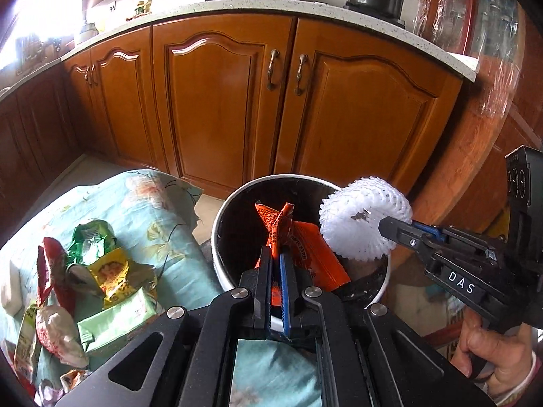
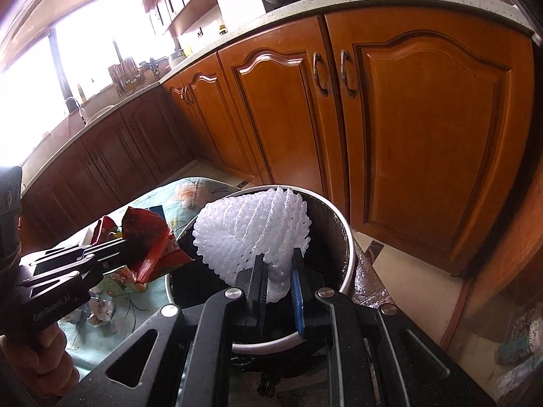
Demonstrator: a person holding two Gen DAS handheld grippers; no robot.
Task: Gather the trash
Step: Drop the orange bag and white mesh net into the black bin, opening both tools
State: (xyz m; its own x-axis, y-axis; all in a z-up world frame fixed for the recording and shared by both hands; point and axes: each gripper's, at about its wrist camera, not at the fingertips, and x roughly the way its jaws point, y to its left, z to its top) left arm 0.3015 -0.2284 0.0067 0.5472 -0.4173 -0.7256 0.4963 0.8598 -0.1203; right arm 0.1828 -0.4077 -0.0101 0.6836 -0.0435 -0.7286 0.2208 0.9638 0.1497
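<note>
A round bin [image 1: 380,291] with a white rim and black inside stands on the floor beside a cloth-covered surface; it also shows in the right wrist view [image 2: 342,230]. My left gripper [image 1: 275,254] is shut on an orange wrapper [image 1: 305,247] and holds it over the bin; from the right wrist view that gripper [image 2: 130,246] shows with the wrapper [image 2: 152,240]. My right gripper [image 2: 278,257] is shut on a white foam net [image 2: 251,227], held above the bin; the left wrist view shows this gripper [image 1: 385,225] and the net [image 1: 356,217].
Several crumpled wrappers [image 1: 101,264] lie on the floral cloth [image 1: 159,210] left of the bin. Wooden kitchen cabinets [image 1: 237,101] stand close behind the bin, with a pan and a pot on the counter above.
</note>
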